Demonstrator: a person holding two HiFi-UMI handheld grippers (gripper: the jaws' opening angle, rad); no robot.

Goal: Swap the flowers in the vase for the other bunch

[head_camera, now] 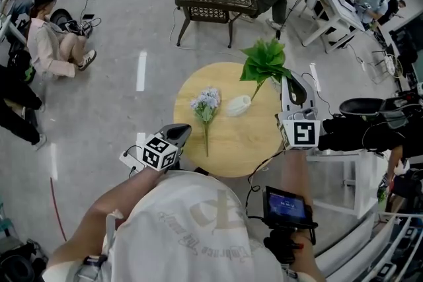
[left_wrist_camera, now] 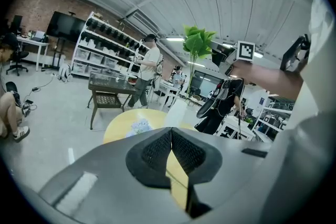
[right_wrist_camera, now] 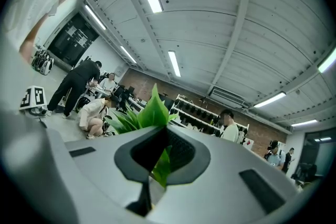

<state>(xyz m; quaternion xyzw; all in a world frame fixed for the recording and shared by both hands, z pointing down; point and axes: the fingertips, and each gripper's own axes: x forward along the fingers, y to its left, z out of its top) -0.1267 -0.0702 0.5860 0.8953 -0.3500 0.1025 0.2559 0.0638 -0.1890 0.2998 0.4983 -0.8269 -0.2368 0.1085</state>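
— Where does the pale lilac bunch lie?
— Flat on the round table, a little left of the middle. Its heads point toward the far edge and its stem runs straight back toward the near edge.
— Which gripper is nearer to it?
— The left gripper. It sits at the near-left edge, just beside the stem end, with its jaws pressed together and nothing between them. I'd say it has to open before it can take the stem.
— And the right gripper?
— It is over the right edge, clamped on the green leafy bunch, which hangs in the air. The bunch's stem slants down toward the white vase but looks clear of it.
— The vase itself?
— It is at the middle of the table, just right of the lilac heads, between the two bunches. I see no stems in it. I cannot tell whether it is upright or tipped.
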